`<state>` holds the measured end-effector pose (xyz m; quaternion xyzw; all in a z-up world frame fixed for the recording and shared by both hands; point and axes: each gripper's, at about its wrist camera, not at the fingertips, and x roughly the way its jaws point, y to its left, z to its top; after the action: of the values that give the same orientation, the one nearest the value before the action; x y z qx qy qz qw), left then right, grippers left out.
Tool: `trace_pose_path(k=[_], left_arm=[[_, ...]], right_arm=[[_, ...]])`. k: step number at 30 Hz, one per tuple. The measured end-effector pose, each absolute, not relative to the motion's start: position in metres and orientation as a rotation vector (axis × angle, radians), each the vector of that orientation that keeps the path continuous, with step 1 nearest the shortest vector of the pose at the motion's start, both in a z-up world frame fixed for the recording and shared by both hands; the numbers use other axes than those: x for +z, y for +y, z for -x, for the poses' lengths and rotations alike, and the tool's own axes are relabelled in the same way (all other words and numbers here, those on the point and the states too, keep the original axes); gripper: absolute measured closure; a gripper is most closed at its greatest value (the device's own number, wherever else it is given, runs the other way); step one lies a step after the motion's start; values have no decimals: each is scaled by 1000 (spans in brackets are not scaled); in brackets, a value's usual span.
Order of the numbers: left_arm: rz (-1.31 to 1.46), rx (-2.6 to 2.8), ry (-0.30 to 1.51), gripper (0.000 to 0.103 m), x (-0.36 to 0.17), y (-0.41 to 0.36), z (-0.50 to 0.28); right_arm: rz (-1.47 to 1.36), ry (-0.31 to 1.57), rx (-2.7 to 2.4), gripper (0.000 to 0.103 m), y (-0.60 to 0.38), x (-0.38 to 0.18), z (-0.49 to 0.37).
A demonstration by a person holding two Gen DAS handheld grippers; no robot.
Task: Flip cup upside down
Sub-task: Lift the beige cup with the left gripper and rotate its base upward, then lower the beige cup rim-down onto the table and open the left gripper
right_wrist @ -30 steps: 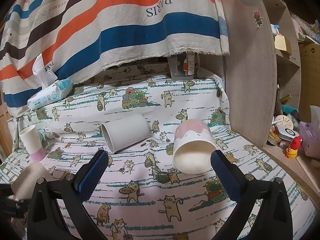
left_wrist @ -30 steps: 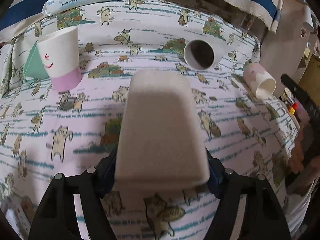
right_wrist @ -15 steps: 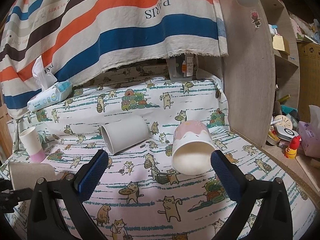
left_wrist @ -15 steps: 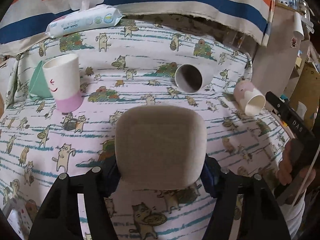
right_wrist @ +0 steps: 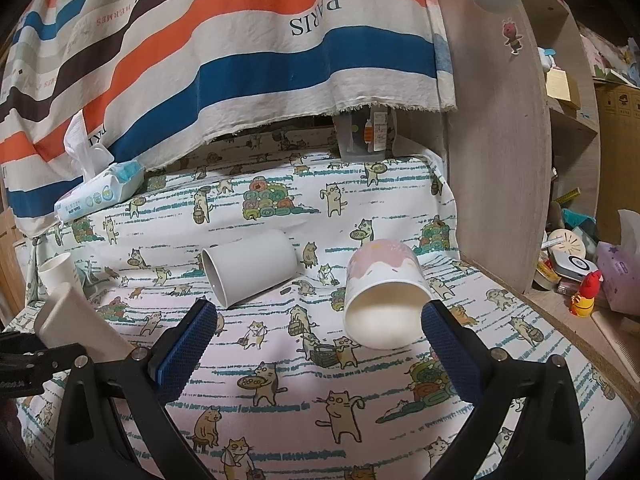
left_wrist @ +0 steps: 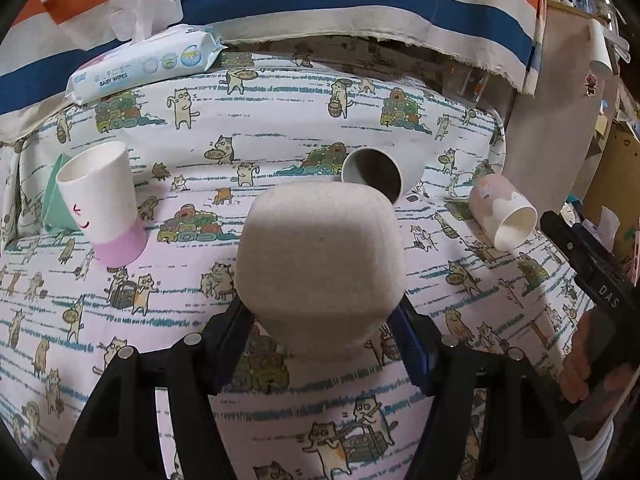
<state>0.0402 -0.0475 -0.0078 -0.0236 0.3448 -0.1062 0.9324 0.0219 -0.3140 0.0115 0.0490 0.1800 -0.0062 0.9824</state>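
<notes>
left gripper (left_wrist: 320, 320) tight around beige cup (left_wrist: 320, 264), base toward camera

Both wrist views look forward, close over the cat-print cloth (left_wrist: 280, 128), sharing the grey mug (right_wrist: 250, 270).

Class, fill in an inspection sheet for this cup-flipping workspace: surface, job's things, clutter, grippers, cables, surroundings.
Surface: cat-print cloth.
Job's things: beige cup in left gripper, base toward camera; grey cup and pink-patterned cup on their sides; smiley cup upright.
Clutter: baby wipes; green cup behind smiley cup.
Grippers: left shut on beige cup; right gripper open, empty.
Cables: nothing seen.
Surroundings: striped fabric; cluttered shelf.
</notes>
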Motion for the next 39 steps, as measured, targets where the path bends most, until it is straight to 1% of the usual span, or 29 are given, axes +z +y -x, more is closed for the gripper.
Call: trace_pose_path(k=[13,15,17,18,20,22,26,32,39], left_arm=[[21,-230,654,37,-12,-51,-46],[26,-236,637,33,-12,-49,-44],[21,-229,604,22,-9,-48,-40],[18,-225,582,20,-7,-47,-37],[16,-223,541,10,-4,-45,-31],[7,-212,523,6,-5,-42,-27],[2,-196,540,6,-10,-33,-24],[70,-133,472,6,-6,-1,-10],[71,-96,446,6,-4,15,-2]], right_arm=[[-89,369,-12,0,-311,10,-23],[-88,370,-12,0,-311,10,-23],[-88,369,-12,0,-311,10,-23],[-88,369,-12,0,-311,10,-23],[-89,369,-12,0,-311,10,-23],[-88,370,-12,0,-311,10,-23],[-88,370,-12,0,-311,10,-23],[-78,375,-1,0,-307,8,-25],[-58,374,49,0,-300,8,-24]])
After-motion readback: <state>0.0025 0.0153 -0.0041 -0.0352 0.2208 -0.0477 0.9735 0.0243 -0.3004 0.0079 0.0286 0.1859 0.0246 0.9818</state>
